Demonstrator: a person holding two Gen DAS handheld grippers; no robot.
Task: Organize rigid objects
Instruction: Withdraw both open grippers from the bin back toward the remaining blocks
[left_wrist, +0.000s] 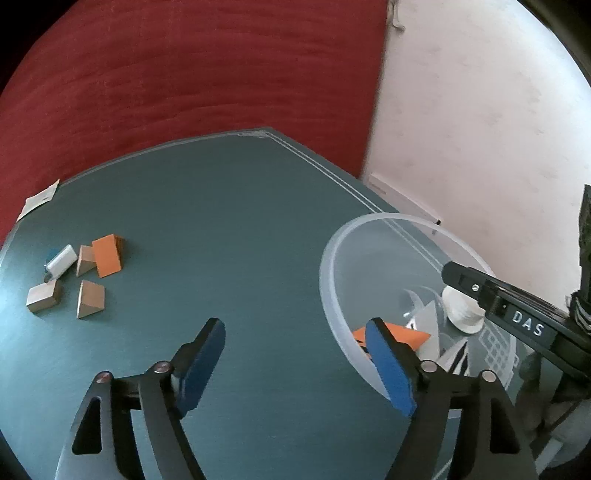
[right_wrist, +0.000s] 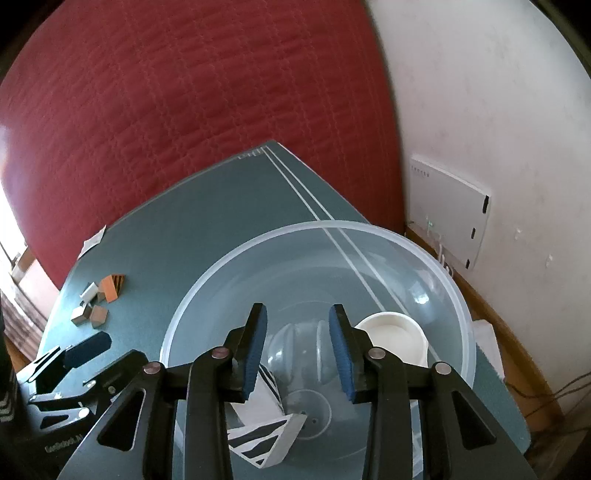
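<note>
Several small blocks lie in a cluster at the left of the teal table (left_wrist: 240, 221): an orange block (left_wrist: 107, 256), a white block (left_wrist: 61, 262) and wooden wedges (left_wrist: 90, 299). The same cluster (right_wrist: 99, 299) shows small in the right wrist view. My left gripper (left_wrist: 295, 332) is open wide above bare table, nothing between its pads, and its right finger overlaps the rim of the clear plastic bowl (left_wrist: 328, 258). Inside the bowl lie an orange block (left_wrist: 406, 336), a black-and-white striped block (right_wrist: 258, 432) and a white dish (right_wrist: 395, 332). My right gripper (right_wrist: 297, 317) hangs over the bowl (right_wrist: 221, 266), jaws narrowly apart and empty.
A paper slip (left_wrist: 40, 199) lies at the table's far left edge. Red quilted fabric (left_wrist: 184, 74) rises behind the table and a white wall stands to the right. A white router box (right_wrist: 450, 221) leans against that wall. The bowl sits near the table's right edge.
</note>
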